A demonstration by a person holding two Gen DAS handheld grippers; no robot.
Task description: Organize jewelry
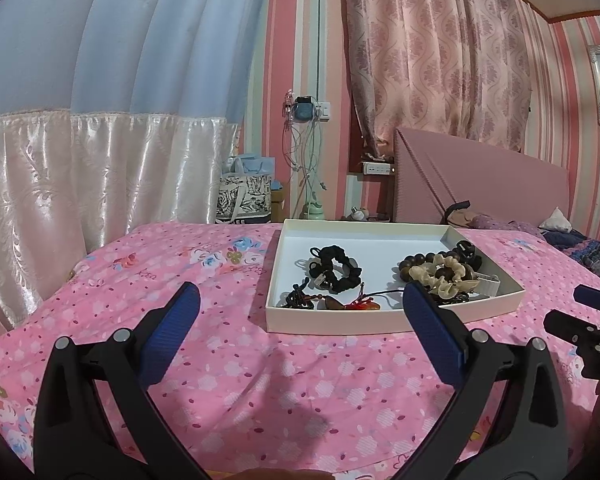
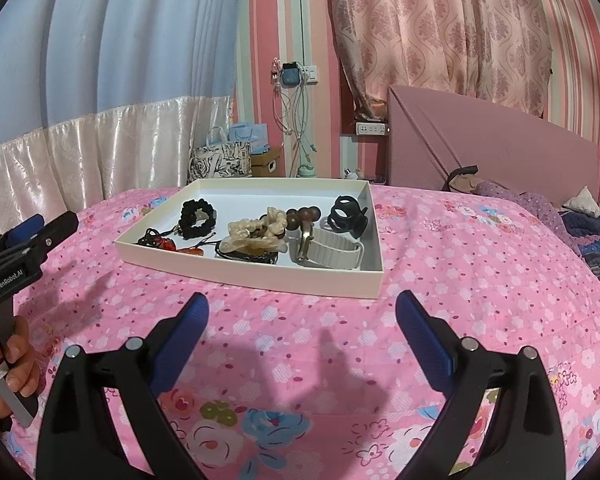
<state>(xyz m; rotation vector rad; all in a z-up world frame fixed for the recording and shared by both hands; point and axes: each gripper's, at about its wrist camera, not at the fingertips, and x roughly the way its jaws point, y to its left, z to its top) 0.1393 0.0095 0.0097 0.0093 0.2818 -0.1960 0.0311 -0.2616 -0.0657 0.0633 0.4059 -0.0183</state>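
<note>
A shallow cream box [image 1: 332, 322] [image 2: 260, 276] lies on the pink floral bed. It holds a black scrunchie [image 1: 336, 266] [image 2: 198, 216], a cream scrunchie [image 1: 446, 276] [image 2: 252, 236], brown wooden beads [image 1: 420, 262] [image 2: 304, 216], a black claw clip [image 2: 346, 214], a white watch band [image 2: 332, 254] and red-orange pendants on black cord [image 1: 340, 303] [image 2: 168, 245]. My left gripper [image 1: 300, 308] is open and empty above the bedspread, just before the box's near edge. My right gripper [image 2: 302, 312] is open and empty, in front of the box.
The pink bedspread [image 1: 260, 380] [image 2: 460, 280] spreads around the box. A pink headboard [image 2: 480, 140] and bundled clothes [image 2: 540, 208] lie at the right. Bags [image 2: 220, 160] and curtains stand beyond the bed's far edge. The left gripper shows at the left of the right wrist view [image 2: 28, 236].
</note>
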